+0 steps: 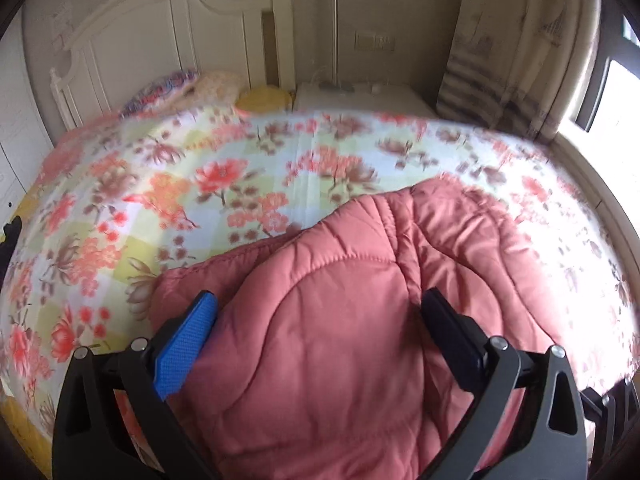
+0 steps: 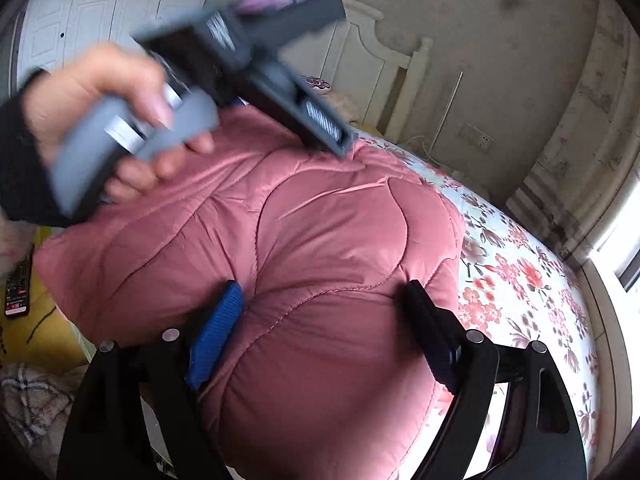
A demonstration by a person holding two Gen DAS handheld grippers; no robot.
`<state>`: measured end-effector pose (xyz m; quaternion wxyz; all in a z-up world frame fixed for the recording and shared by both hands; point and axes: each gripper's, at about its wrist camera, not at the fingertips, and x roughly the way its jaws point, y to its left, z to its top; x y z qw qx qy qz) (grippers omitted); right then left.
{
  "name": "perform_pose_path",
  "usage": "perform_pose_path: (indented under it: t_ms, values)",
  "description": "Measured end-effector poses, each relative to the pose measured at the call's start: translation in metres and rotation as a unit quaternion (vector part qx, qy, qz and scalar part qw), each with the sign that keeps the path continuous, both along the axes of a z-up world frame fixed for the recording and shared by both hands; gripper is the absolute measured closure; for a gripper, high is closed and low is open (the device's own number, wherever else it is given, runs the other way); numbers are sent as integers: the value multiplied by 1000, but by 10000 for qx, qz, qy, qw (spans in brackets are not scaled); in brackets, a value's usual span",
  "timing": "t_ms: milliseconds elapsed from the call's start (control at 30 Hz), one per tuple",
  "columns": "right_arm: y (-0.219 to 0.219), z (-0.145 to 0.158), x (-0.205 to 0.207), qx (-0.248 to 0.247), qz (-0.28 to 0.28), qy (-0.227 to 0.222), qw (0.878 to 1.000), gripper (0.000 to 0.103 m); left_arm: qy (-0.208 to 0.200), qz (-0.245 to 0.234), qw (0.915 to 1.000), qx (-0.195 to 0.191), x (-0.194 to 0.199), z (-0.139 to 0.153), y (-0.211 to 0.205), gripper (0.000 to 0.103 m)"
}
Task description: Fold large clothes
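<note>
Pink quilted jacket (image 1: 340, 340) lies bunched on the floral bed (image 1: 180, 184); left hand-held gripper (image 1: 318, 312) and right hand-held gripper (image 2: 320, 300) both gape wide over it, gripping nothing.

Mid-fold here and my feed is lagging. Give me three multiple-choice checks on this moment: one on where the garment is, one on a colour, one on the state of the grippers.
1. Where does the quilted jacket lie?
A. On the floral bedspread
B. On the floor
C. On the white nightstand

2. What colour is the pad on one finger of each gripper?
A. Red
B. Blue
C. Yellow

3. How do the left gripper and right gripper stand?
A. Both shut on fabric
B. One open, one shut
C. Both open, astride the jacket

Answers:
1. A, the pink jacket rests on the flowered cover in both views.
2. B, the blue pad shows on one finger in each view.
3. C, the fingers stand wide apart with padded fabric between them.
</note>
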<state>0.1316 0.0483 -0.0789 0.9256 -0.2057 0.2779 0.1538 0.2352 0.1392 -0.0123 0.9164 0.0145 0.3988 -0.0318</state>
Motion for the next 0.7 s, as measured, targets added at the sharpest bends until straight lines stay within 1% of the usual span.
perform_pose_path:
  t_ms: [67,100,167,300,333,400,500,533,600,667,700]
  values:
    - [-1,0,1,28,1,17,10000,22,-253,37,9996,100,-11,-7,0,2]
    - [1,0,0,28,4,18,10000,22,-318,1,9993,218,-12,-19,-2,2]
    - [2,0,-2,38,11,-7,10000,22,-479,-72,9978,453,-13,-30,-7,2]
    - [3,3,-10,-8,-16,-179,9998,22,-396,-111,9985,352,-9,-30,-2,2]
    - [1,6,-15,5,2,-199,9998,18,-392,-113,9987,318,-7,-31,-1,2]
    - [-9,15,-28,66,84,-167,9998,13,-397,-121,9989,206,-8,-32,4,2]
    - [-37,20,-57,137,163,-146,9997,10,-363,-135,9992,81,-5,-34,7,2]
    - [-45,17,-65,96,143,-125,9998,9,-349,-139,9993,62,-5,-34,8,2]
    - [-56,5,-77,-140,-93,-20,9999,9,-333,-139,9993,29,-4,-35,8,2]
    - [-64,-10,-76,-268,-335,73,9991,10,-344,-136,9993,25,-4,-35,8,2]
    - [-67,-14,-72,-232,-483,80,9985,11,-342,-136,9993,25,-4,-35,8,2]
